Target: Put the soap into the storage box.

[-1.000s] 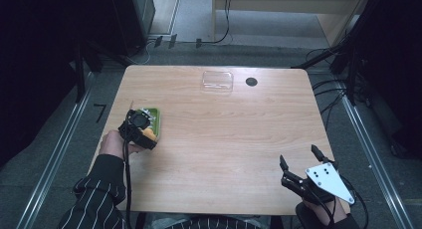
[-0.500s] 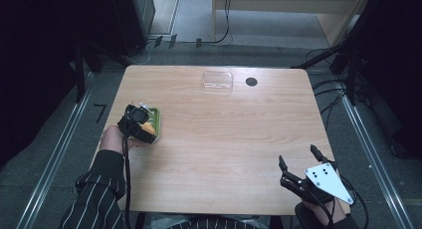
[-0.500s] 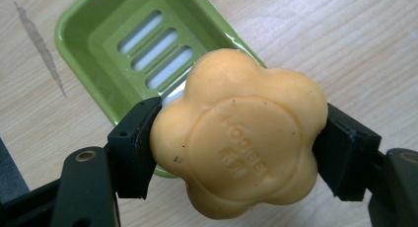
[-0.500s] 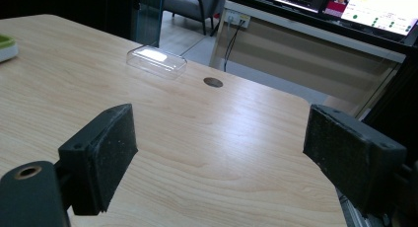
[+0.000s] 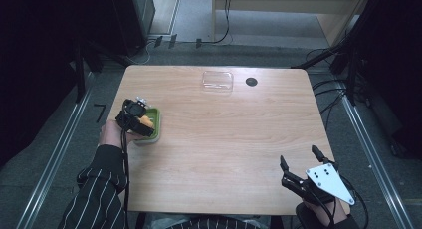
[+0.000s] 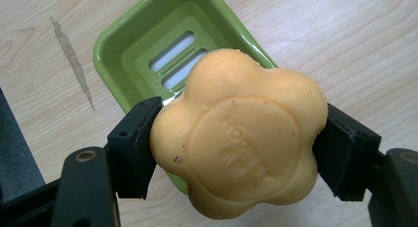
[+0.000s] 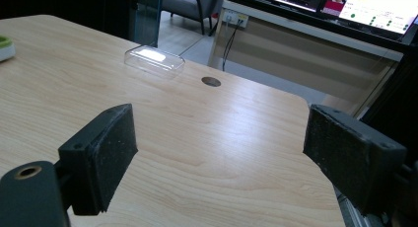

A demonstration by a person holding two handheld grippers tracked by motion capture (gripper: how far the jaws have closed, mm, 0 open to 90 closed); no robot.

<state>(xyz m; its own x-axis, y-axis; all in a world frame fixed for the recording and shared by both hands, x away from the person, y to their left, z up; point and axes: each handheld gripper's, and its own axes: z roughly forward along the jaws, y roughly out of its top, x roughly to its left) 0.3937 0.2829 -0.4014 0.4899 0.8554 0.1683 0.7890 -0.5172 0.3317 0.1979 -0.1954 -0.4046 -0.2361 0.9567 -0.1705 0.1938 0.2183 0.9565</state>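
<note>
- High view: a wooden table [image 5: 224, 154], with the left gripper [image 5: 133, 118] at its left edge, over a green dish [image 5: 153, 123]. A hand [image 5: 110, 134] in a striped sleeve [image 5: 97, 189] holds it.
- Left gripper view: both jaws press the sides of an orange flower-shaped soap [image 6: 239, 133] with raised lettering I cannot read. The soap hangs over the near end of the dish [image 6: 118, 54], whose slotted floor shows bare behind it. Whether the soap touches the dish, I cannot tell.
- At the near right corner of the table, the right gripper [image 5: 301, 162] has its jaws spread wide, nothing between them. The grey plate [image 5: 329, 181] sits on top of it.
- Right gripper view: the two pads [image 7: 106, 153] stand well apart over bare wood.
- A clear lid [image 5: 217, 81] lies near the far edge, about the middle, and just to its right is a dark round hole [image 5: 251, 81]. Both are well apart from the grippers.
- From the right gripper view the lid [image 7: 154, 61] lies flat, the hole [image 7: 211, 81] beside it.
</note>
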